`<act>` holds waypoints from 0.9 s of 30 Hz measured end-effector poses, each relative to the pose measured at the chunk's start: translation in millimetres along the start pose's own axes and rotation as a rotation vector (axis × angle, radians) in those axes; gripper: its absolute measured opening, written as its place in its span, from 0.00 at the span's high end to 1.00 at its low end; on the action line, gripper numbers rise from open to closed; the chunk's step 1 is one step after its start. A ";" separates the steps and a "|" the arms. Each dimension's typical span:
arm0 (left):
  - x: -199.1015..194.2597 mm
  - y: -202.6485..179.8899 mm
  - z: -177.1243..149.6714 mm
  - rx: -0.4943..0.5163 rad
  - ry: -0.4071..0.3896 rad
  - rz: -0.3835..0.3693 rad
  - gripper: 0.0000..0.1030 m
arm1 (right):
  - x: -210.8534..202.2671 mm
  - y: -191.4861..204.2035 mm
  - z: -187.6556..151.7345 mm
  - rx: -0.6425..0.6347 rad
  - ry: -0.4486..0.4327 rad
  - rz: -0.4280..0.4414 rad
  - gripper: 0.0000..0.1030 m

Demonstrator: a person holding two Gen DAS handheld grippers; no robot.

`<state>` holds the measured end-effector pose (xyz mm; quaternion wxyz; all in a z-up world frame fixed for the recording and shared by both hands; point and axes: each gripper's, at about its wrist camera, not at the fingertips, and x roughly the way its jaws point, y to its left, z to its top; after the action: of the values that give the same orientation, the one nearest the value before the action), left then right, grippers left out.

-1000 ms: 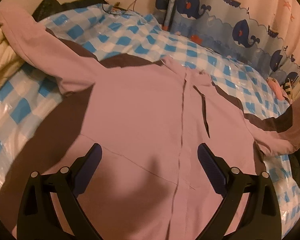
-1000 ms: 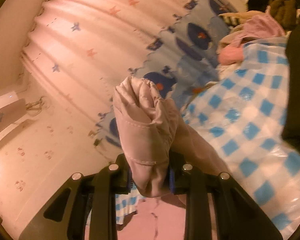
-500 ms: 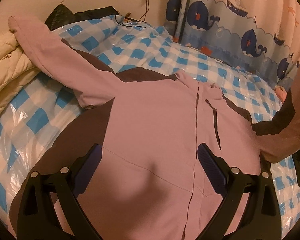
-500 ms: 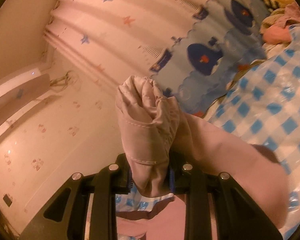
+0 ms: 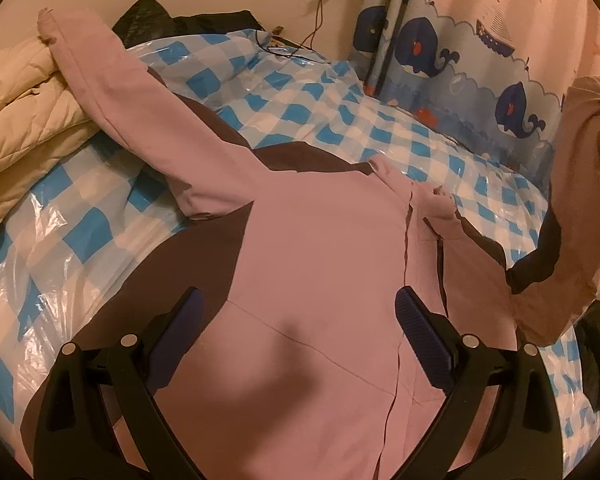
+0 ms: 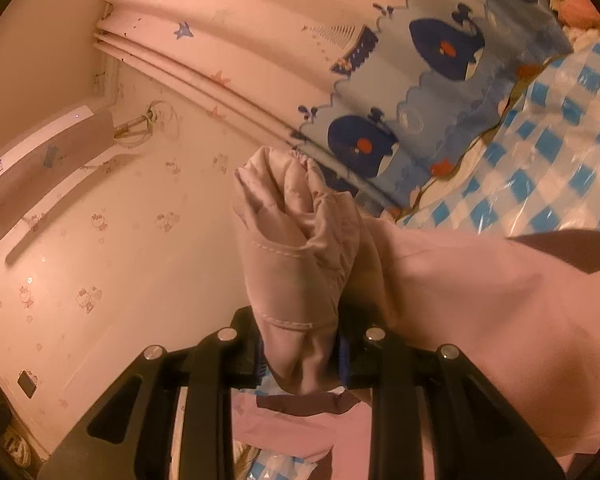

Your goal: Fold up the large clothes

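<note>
My right gripper (image 6: 300, 360) was clamped on the sleeve cuff (image 6: 296, 248), held up off the jacket's (image 5: 319, 280) right side; the jacket lay flat on the checked bed cover (image 5: 300, 92), collar away from me; my left gripper (image 5: 300, 340) hovered wide and empty over its chest; the sleeve needed to cross leftward.

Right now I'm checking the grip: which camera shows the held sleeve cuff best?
The right wrist view: the pink jacket's sleeve cuff fills the centre, bunched between the right gripper pads. The left wrist view shows it only small at the right edge, lifted above the checkered sheet.
</note>
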<state>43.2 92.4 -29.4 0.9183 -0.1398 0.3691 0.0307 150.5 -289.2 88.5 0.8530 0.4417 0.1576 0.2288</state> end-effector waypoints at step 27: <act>-1.3 62.0 18.7 -0.166 -0.023 0.047 0.10 | 184.5 -85.1 -228.8 0.014 0.419 -0.203 0.72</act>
<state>44.9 157.1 -30.1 0.9068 -0.2062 0.3579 0.0845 220.2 -78.6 -122.2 0.8173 0.3725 0.3765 0.2272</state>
